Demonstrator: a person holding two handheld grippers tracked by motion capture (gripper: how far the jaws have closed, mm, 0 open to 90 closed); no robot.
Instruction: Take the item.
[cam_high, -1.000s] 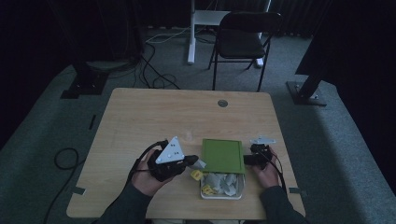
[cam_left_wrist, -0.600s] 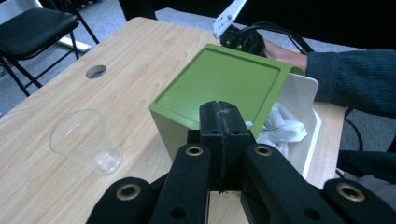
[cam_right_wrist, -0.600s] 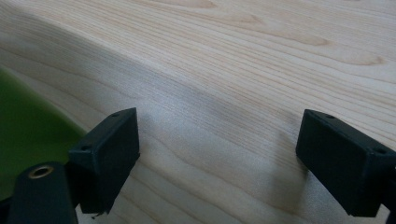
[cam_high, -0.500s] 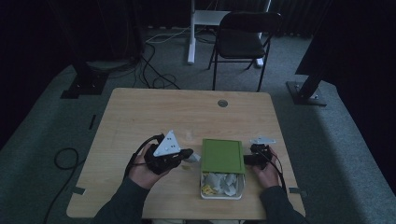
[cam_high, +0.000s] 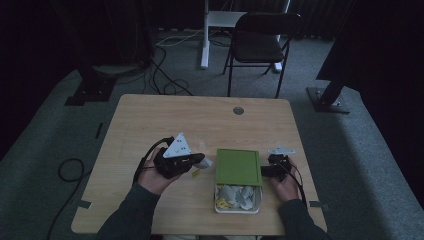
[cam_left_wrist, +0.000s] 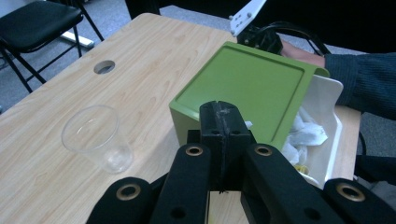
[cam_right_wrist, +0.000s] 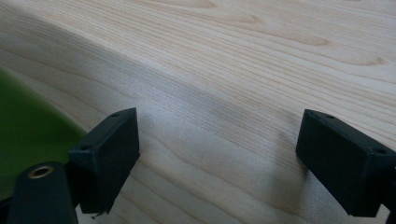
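Room dim — green lid (cam_high: 238, 167) half-covers white box (cam_high: 238, 199); left jaws closed, right jaws apart.

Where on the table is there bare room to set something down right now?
The far half of the table, between the cable hole and the far-left corner, is bare. Crowded: the near strip, with left gripper, clear cup, green lid, white box and right gripper.
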